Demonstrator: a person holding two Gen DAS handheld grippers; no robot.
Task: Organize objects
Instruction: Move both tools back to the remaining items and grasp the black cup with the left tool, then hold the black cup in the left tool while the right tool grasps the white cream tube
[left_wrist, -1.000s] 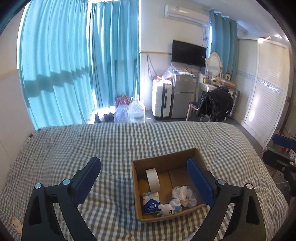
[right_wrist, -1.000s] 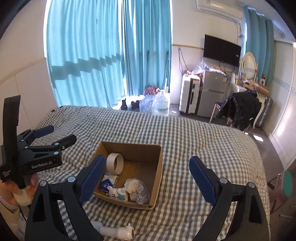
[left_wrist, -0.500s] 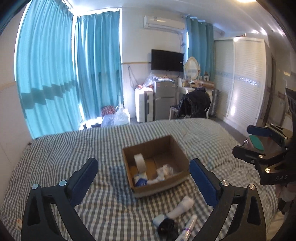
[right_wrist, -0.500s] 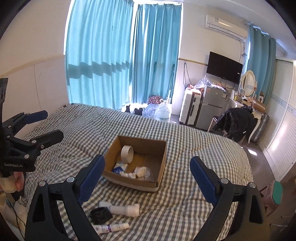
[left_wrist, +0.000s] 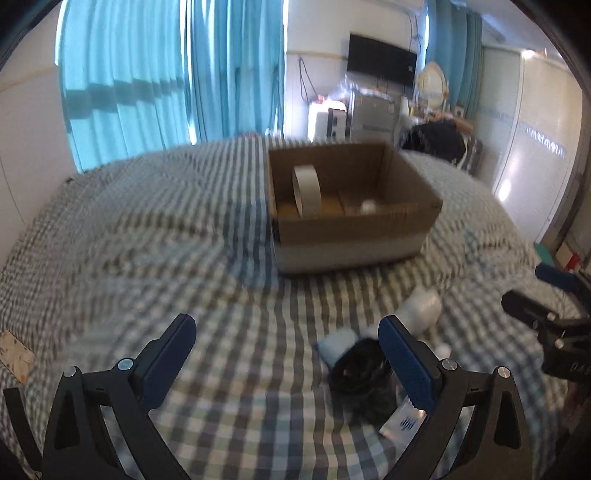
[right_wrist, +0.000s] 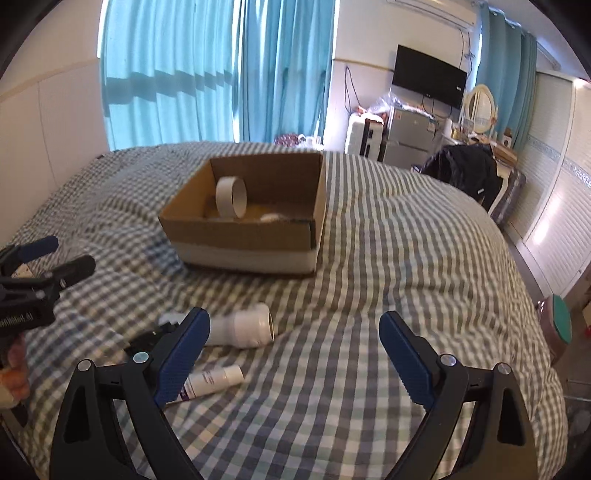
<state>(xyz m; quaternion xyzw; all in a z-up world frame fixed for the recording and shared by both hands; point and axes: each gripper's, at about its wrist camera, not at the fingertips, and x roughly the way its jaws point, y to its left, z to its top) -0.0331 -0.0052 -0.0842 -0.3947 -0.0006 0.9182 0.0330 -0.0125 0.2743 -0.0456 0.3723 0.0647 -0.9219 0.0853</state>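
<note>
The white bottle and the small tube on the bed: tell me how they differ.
The white bottle is fat and plain white; the small tube is slimmer and carries a purple-printed label. The bottle lies nearer the cardboard box; the tube lies nearer the camera, partly behind the right gripper's finger. Both lie on their sides on the checked bedspread, outside the box.

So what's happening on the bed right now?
A person holds two blue-padded grippers over the checked bedspread. The left gripper and right gripper are both open and empty. The brown cardboard box already holds a white tape roll. On the bed in front of it lie a white cylindrical bottle, a small white tube and a black bundle.
</note>
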